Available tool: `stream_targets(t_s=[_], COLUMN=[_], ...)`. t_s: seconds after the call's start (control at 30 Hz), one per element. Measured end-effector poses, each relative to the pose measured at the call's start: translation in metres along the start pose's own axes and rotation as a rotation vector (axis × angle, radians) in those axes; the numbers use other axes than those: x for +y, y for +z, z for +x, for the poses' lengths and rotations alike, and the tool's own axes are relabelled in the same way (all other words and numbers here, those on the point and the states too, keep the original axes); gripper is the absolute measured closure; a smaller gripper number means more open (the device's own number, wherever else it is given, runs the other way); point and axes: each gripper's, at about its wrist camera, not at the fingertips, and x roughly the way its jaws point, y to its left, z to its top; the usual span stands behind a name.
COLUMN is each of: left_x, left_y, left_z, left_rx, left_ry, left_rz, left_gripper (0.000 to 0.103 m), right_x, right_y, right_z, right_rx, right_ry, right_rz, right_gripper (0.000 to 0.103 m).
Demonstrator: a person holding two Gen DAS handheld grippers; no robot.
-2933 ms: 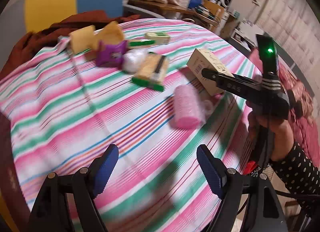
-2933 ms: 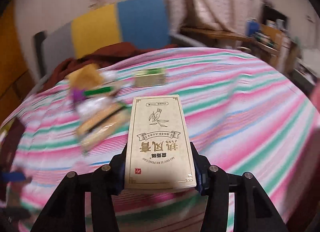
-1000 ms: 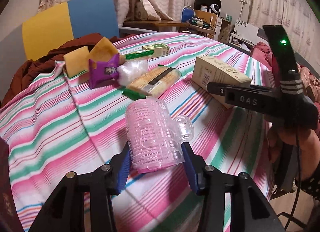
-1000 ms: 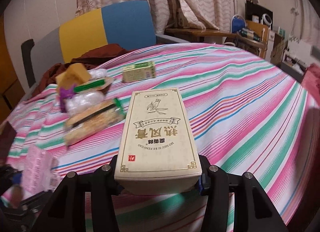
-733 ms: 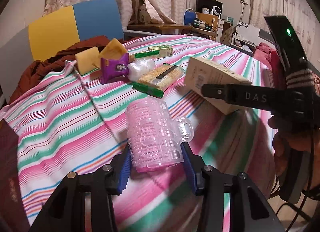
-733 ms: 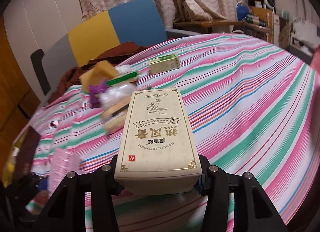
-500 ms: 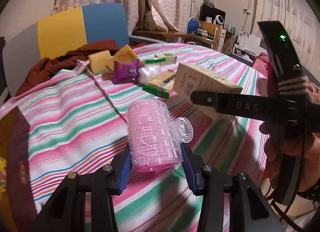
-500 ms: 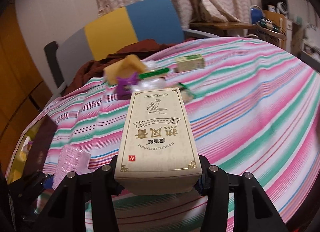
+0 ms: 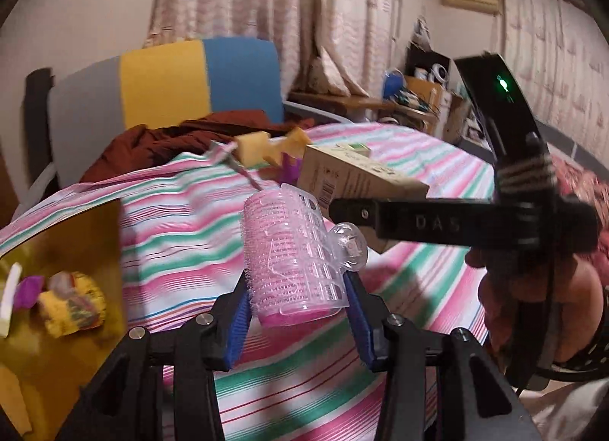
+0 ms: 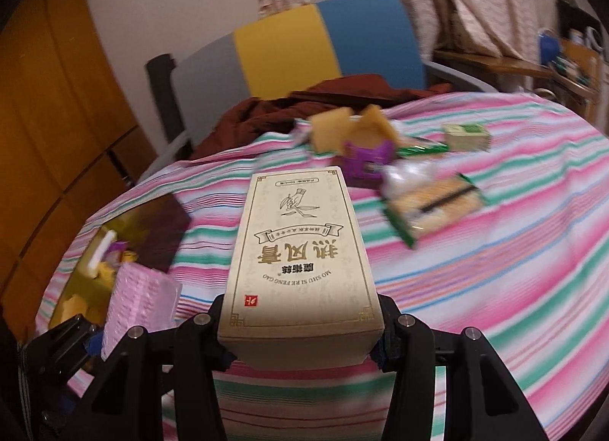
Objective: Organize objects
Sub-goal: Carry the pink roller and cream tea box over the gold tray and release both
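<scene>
Gripping from both sides, the left gripper (image 9: 297, 311) carries the pink hair roller (image 9: 293, 254), jaws narrowly parted around it; the right gripper (image 10: 302, 330) clamps the beige box (image 10: 300, 246). Both have swung leftward since a second ago, bringing the gold-lined tray (image 9: 61, 250) into view, probably the drop-off.
</scene>
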Motion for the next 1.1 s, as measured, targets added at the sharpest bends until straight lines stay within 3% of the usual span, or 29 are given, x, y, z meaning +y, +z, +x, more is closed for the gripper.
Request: stream_targets(t_s=[0.3, 0.6, 0.93, 1.03, 1.1], left_x=[0.072, 0.184, 0.247, 0.257, 0.262], left_y=[-0.015, -0.044, -0.065, -0.067, -0.068], left_z=[-0.042, -0.053, -0.047, -0.050, -0.053], left_rx=[-0.025, 0.076, 0.148, 0.163, 0.165], left_ry=[0.156, 0.290, 0.311, 0.316, 0.319], left_rz=[-0.205, -0.544, -0.723, -0.802, -0.846], left_gripper=[0.057, 0.057, 0.056, 0.051, 0.046], right_x=[0.075, 0.164, 0.226, 0.235, 0.236], right_y=[0.007, -0.004, -0.032, -0.037, -0.038], right_z=[0.000, 0.020, 0.061, 0.075, 0.078], right_rx=[0.014, 0.098, 0.230, 0.267, 0.275], right_ry=[0.145, 0.288, 0.335, 0.341, 0.350], right_rz=[-0.141, -0.348, -0.507, -0.515, -0.502], right_gripper=[0.051, 0.051, 0.051, 0.050, 0.039])
